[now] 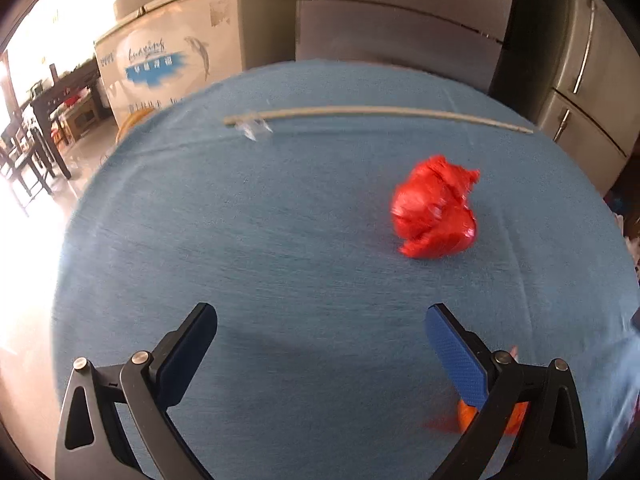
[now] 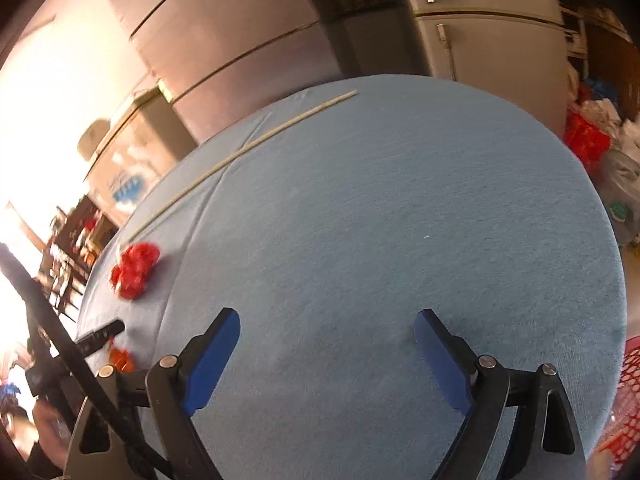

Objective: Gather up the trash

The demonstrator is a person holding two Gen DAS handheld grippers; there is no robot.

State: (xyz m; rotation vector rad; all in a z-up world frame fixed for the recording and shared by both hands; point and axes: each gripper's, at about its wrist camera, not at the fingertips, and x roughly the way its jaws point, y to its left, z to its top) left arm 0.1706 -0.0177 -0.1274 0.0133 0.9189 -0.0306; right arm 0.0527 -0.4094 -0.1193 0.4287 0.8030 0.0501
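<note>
Closing on the crumpled red plastic wad looks like the step in hand: it sits on the blue-clothed counter, ahead and to the right of the left gripper, whose jaws stand wide and hold nothing. I judge the gripper should shift right until the wad lies between the fingers, come low, then squeeze gently, since thin plastic crushes and slips. A smaller orange-red scrap lies just beside the right finger, partly hidden. Farther off, a long thin stick lies across the cloth with a clear wrapper scrap at its left end. The right gripper, jaws also wide and empty, hangs over bare cloth; a red mesh basket shows at the counter's right edge, likely the bin.
</note>
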